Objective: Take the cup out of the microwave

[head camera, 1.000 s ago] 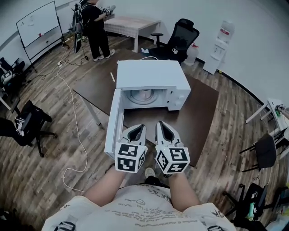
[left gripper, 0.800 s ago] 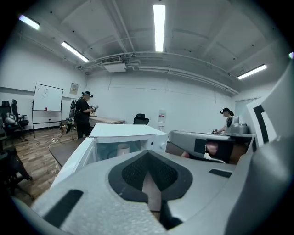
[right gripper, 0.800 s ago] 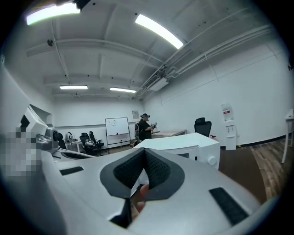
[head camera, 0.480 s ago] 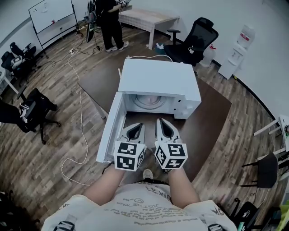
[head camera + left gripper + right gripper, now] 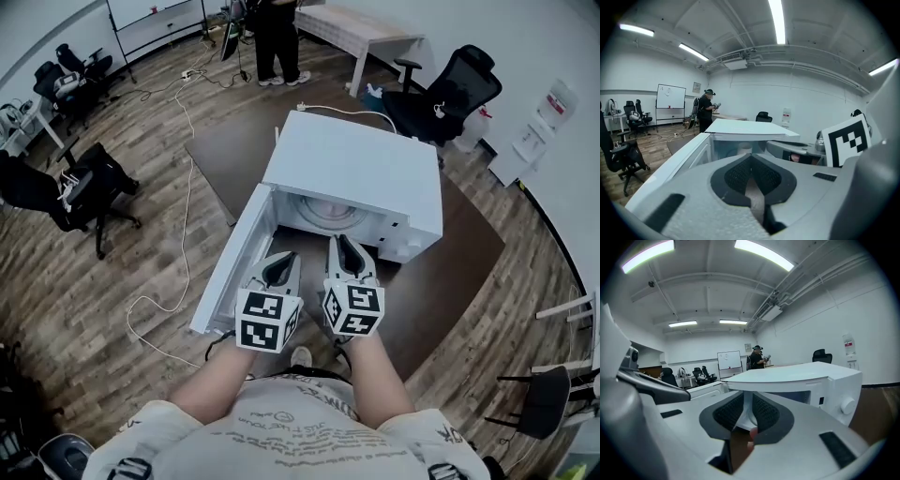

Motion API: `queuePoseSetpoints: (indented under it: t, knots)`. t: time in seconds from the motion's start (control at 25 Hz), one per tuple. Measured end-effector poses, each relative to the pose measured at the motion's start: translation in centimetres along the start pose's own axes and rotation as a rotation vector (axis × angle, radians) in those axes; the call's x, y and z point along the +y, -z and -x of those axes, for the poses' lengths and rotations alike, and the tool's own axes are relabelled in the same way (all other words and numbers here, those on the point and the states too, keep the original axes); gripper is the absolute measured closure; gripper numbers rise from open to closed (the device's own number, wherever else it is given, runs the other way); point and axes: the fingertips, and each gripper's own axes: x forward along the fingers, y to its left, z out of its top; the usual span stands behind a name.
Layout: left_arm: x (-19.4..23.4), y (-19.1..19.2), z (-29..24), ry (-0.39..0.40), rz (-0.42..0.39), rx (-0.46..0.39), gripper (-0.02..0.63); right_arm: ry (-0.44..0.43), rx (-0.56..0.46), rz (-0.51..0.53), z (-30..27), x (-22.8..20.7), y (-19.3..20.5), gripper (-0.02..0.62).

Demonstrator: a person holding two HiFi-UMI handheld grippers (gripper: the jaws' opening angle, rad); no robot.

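Note:
A white microwave stands on a dark brown table, its door swung open to the left. Inside, on the turntable, stands a white cup, pale and partly hidden under the roof in the head view. Both grippers hover side by side in front of the opening. My left gripper is shut and empty, its tips meeting. My right gripper has just been opening its jaws; a narrow gap shows the cup beyond, with nothing between the pads.
The open door flanks my left gripper on its left. The microwave's control panel with knobs is right of the opening. Office chairs and a cable lie on the wooden floor at left. A person stands at the far table.
Both grippers have moved forward, closer to the microwave's opening. The right gripper's jaws have parted slightly; the left gripper's stay shut.

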Motion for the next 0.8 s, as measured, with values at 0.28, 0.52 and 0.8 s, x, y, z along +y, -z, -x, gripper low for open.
queuePoseSetpoints:
  t: [0.28,0.52,0.8]
  knots:
    - [0.3,1.0,-0.3,-0.064,0.015,0.006,0.592,-0.018,0.086,0.049,-4.7,-2.2,4.3,0.503]
    - [1.3,2.2,0.5,-0.127,0.018,0.029,0.592,-0.019,0.124,0.064,-8.9,-3.8,7.0,0.503]
    - [3.1,2.9,1.1,-0.201,0.029,0.053,0.592,0.000,0.199,0.096,-13.5,-5.5,10.4,0.474]
